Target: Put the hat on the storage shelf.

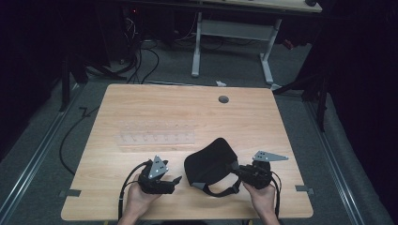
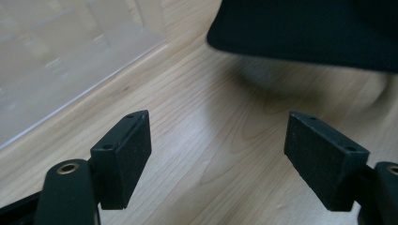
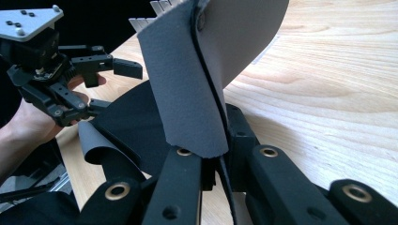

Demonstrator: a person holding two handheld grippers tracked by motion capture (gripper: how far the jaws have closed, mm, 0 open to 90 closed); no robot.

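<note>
While the cap (image 1: 209,161) lies black and dome-up on the worktop (image 1: 141,103), near the front edge and between our two hands, we enter it as the item in hand.

Item, cap: soft fabric, brim toward the far side, grey strap (image 1: 217,191) looping out at the near side. In the right claw's view the grey fabric (image 3: 187,89) stands up between the jaws, pinched at its lower edge.

Right claw (image 1: 236,168): closed on the cap's right rim. We judge this grip thin; it takes only an edge of cloth, so we should keep the squeeze steady and lift slowly, or the fabric may slide out.

Left claw (image 1: 177,179): open, jaws wide apart, holding nothing, just left of the cap and not touching it. Its own view shows bare wood between the pads (image 2: 124,154), with the cap's dark edge (image 2: 305,33) ahead.

Advice for the step: we bring the left claw straight in, low to the wood, and close on the near-left rim opposite the right grip, so the cap is held at two sides and keeps its shape.

Beyond the cap: a clear rack (image 1: 156,138) lies farther back on the worktop, apart from the cap; we keep clear of it.
</note>
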